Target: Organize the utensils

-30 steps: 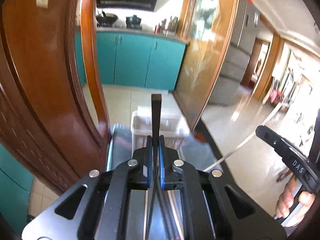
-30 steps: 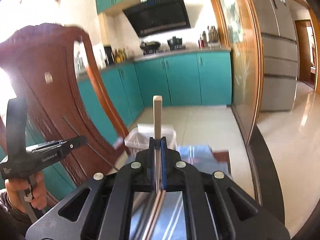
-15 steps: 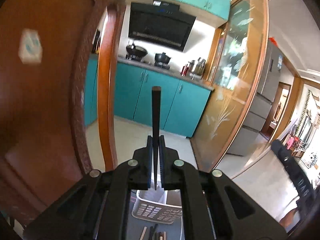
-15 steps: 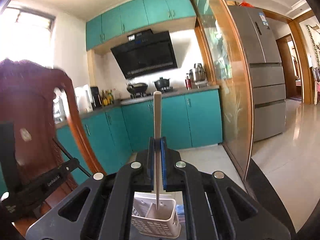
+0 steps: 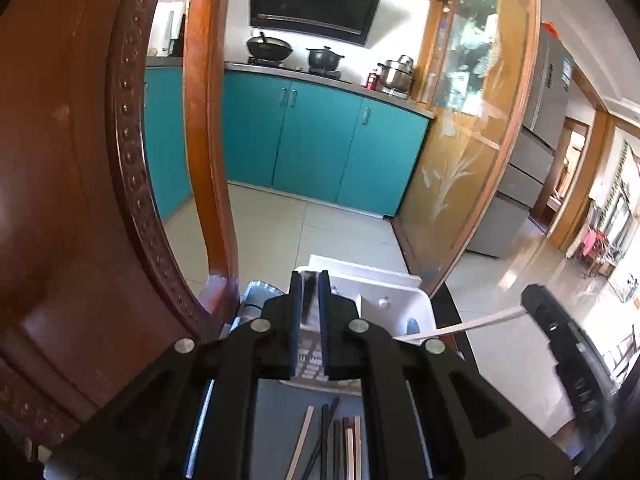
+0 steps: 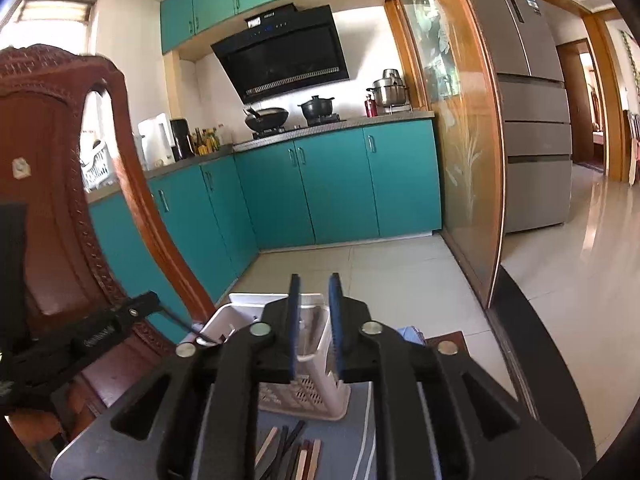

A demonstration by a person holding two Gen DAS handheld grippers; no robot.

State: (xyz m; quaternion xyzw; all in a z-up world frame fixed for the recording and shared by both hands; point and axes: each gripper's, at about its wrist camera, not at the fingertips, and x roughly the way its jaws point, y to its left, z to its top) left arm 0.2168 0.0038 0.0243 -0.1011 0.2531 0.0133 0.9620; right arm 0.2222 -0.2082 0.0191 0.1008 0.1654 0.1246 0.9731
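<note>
A white perforated utensil basket (image 5: pixel 400 304) (image 6: pixel 304 392) stands just ahead of both grippers. My left gripper (image 5: pixel 309 280) is shut on a dark chopstick (image 5: pixel 308 304). The right wrist view shows that chopstick (image 6: pixel 180 322) slanting from the left gripper (image 6: pixel 150 303) into the basket. My right gripper (image 6: pixel 314 280) is opening and its pads stand clear apart, with the basket showing through the gap. In the left wrist view a light chopstick (image 5: pixel 460 326) runs from the right gripper (image 5: pixel 528 294) down into the basket. Several more chopsticks (image 5: pixel 336 440) (image 6: pixel 292 456) lie on the mat below.
A carved wooden chair back (image 5: pixel 80 200) (image 6: pixel 60 160) rises close on the left of the basket. The blue-grey mat (image 6: pixel 360 440) covers the table's end. Beyond it are tiled floor, teal cabinets, a glass sliding door (image 6: pixel 460 160) and a fridge.
Both grippers came down over the basket. The two chopsticks, which stood high past the fingertips, now reach down into it. The right jaws have parted; the left ones stay together.
</note>
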